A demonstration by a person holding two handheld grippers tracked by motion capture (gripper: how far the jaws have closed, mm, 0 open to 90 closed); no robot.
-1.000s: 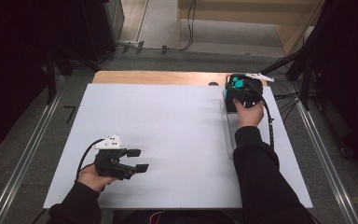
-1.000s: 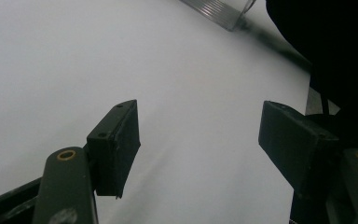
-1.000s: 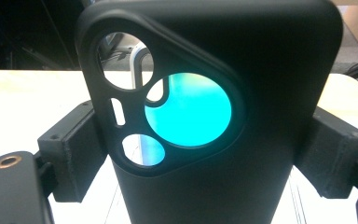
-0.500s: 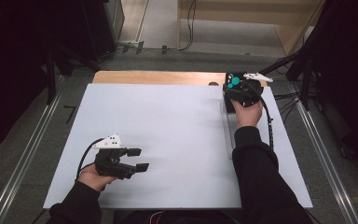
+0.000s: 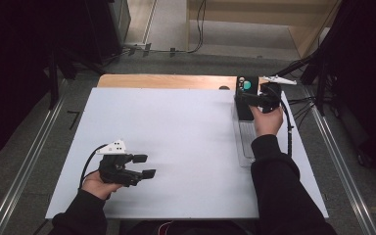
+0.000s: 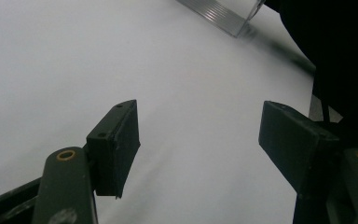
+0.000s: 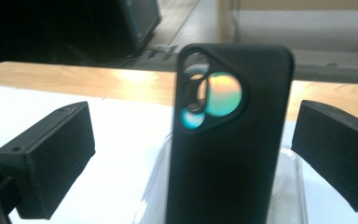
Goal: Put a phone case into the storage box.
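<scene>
Right tongs [image 7: 193, 154]: I've just opened them wide, gripping nothing; black phone case [image 7: 228, 140] stands upright between, untouched.
Left tongs [image 6: 198, 144]: partly open, empty, at 7 o'clock on desk [image 5: 186, 132].
Risk: I judge a nudge topples the case from its clear tray [image 5: 245, 142].

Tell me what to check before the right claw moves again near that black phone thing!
1. Right claw open: ok, both pads stand clear of the black phone-shaped case with the shiny round camera window; its jaws have just been opening.
2. Case standing upright: ok.
3. Case resting in the clear plastic tray: cannot tell, its bottom edge is hidden.
4. Case centred between the pads: ok, there is a gap on each side.
5. Left claw out of the way: ok, open and holding nothing over the white table top.
</scene>
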